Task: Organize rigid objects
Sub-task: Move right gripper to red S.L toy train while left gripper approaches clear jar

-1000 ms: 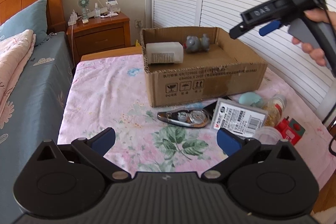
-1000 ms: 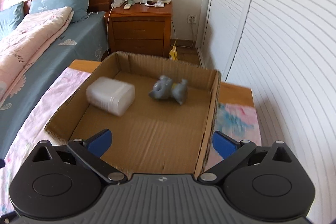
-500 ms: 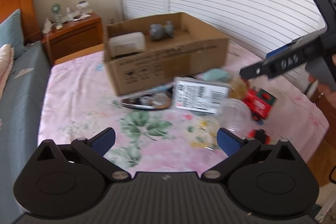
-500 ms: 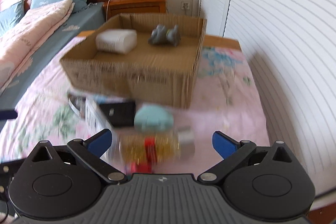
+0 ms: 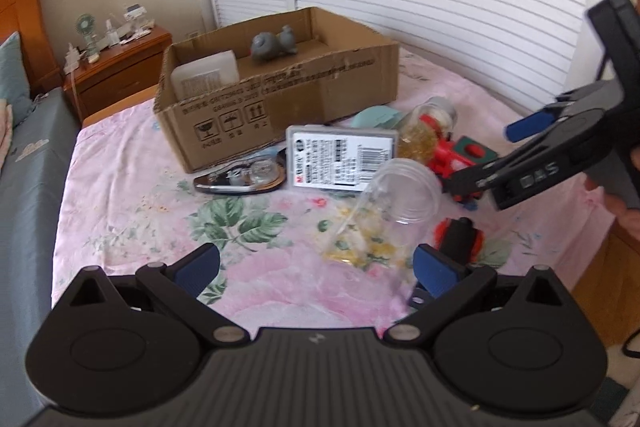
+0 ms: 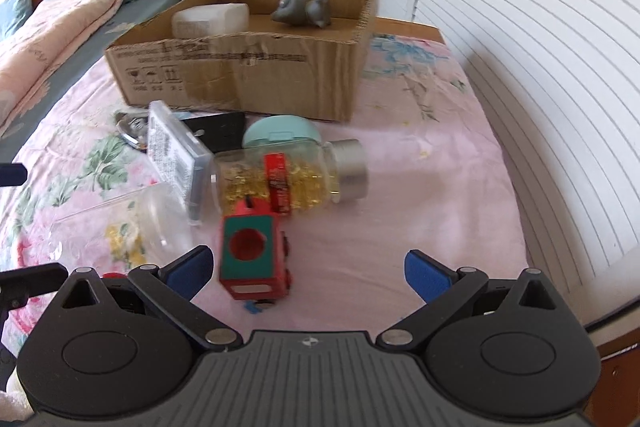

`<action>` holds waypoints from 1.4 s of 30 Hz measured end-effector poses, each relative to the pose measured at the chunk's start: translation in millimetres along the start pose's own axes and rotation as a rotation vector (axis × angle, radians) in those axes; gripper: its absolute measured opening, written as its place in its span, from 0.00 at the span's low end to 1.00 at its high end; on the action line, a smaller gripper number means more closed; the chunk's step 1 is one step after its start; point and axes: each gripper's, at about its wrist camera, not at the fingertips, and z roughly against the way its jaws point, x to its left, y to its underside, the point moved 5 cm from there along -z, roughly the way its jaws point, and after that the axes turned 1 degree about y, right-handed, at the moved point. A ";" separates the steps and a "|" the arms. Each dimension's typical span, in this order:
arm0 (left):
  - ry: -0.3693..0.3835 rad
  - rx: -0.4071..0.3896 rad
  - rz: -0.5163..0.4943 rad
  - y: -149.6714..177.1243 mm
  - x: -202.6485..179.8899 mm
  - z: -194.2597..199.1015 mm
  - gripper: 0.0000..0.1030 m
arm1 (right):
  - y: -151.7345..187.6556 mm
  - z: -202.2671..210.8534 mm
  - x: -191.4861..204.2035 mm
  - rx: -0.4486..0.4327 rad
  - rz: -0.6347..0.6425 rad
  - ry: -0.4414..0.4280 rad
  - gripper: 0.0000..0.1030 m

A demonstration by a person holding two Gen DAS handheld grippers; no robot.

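Right tongs dropped toward toy train; side reads "DAS".

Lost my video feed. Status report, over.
Both tongs open, empty: left, right. Red toy train just ahead of right tongs. Capsule bottle lies behind it.

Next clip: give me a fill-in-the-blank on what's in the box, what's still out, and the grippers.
1. The cardboard box holds a white container and a ____ toy.
2. The bottle of yellow capsules lies on its ____.
3. The toy train sits between the open fingers of the ____ gripper.
4. The left gripper is ____ and empty.

Missing words: grey; side; right; open
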 end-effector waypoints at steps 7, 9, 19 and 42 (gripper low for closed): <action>-0.038 0.036 0.039 4.3 14.8 -11.6 0.99 | -0.2 5.7 -30.0 -0.022 -0.119 -0.024 1.00; -0.051 0.037 0.059 2.5 20.7 -13.7 0.99 | 0.3 4.3 -39.2 -0.025 -0.155 -0.027 1.00; -0.138 0.036 0.157 -4.5 50.8 -23.2 0.99 | 8.3 2.0 -61.2 -0.025 -0.229 -0.024 1.00; 0.035 0.054 0.113 -25.5 10.4 -48.7 0.99 | 24.9 -13.4 -26.8 -0.034 0.030 0.028 1.00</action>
